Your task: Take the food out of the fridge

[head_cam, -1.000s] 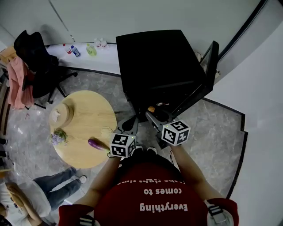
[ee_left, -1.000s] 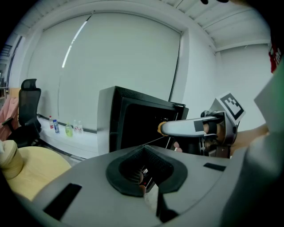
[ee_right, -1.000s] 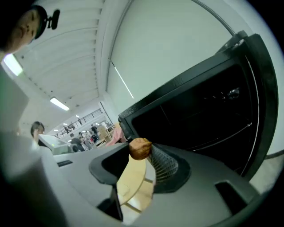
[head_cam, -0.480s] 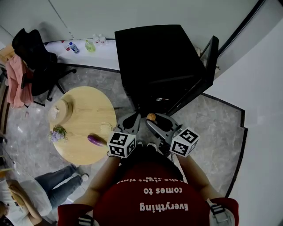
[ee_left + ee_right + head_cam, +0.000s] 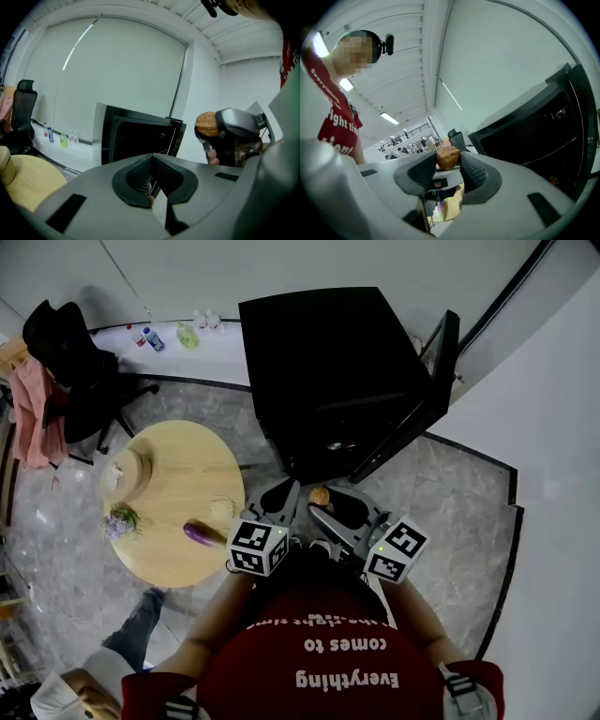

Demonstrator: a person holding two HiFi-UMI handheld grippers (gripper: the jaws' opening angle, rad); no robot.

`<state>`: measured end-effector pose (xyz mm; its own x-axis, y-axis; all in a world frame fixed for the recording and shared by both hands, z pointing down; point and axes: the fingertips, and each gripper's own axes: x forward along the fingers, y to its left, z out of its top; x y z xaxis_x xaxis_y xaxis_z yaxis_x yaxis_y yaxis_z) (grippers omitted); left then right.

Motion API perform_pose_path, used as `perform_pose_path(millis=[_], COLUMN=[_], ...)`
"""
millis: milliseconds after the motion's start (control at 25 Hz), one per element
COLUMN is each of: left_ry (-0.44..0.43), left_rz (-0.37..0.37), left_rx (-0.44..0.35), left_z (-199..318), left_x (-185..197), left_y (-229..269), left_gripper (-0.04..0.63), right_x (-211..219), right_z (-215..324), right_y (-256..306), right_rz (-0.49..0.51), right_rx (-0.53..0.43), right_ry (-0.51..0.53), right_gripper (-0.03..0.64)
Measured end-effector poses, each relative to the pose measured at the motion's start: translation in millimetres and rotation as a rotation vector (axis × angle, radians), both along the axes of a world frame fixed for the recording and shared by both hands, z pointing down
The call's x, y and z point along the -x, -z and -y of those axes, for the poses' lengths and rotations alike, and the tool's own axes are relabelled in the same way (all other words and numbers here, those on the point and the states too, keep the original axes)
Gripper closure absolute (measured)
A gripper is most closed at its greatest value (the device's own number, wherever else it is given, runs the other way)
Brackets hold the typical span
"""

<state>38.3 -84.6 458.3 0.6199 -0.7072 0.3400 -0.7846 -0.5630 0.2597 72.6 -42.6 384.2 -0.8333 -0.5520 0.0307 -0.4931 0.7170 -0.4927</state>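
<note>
**One walnut clear of the fridge, table off at nine o'clock**

We start with the black fridge [image 5: 328, 362], which fills twelve o'clock in the head view. Its door [image 5: 412, 409] hangs open toward two o'clock. On a shelf inside sits a small item that we cannot make out, so more food may be left.

Next in size is the round wooden table [image 5: 178, 484], at nine o'clock from the grippers. We judge it the likely place to set things down. Beyond it, at ten o'clock, stands an office chair [image 5: 75, 362] draped in dark clothing, well apart from the path.

The left gripper [image 5: 278, 495] has its jaws brought together with nothing between them. It sits just beside the right gripper [image 5: 326, 505], on the table side. That puts the empty hand nearer the table, and between the load and that table.

The right gripper has its jaws wide and pressed on the walnut [image 5: 320, 495], which sits out at the tips of the pads. In the right gripper view the walnut [image 5: 448, 157] bulges above the pads, so the hold looks shallow.

An eggplant [image 5: 199, 533] lies on the table's near edge at about eight o'clock, its long axis running from ten to four o'clock.

The walnut is roundish, with no long axis that matters. What the next move turns on is that the table lies to nine o'clock of the loaded jaws. A swing that way must pass over or behind the left gripper and land clear of the eggplant.
</note>
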Motion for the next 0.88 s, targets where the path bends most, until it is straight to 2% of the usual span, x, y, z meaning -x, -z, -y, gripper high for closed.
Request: perform_pose_path(millis=[400, 880], left_ry=[0.005, 0.030], left_rz=[-0.001, -0.013], left_rx=[-0.010, -0.007], left_z=[-2.2, -2.3], left_x=[-0.7, 11.5], left_y=[2.6, 4.7], left_gripper=[0.594, 0.594], right_x=[1.4, 13.2], right_z=[-5.8, -9.2], right_y=[10.8, 11.8], right_rz=[-0.010, -0.028], right_rx=[-0.043, -0.047], right_ry=[0.009, 0.032], right_gripper=[0.454, 0.454])
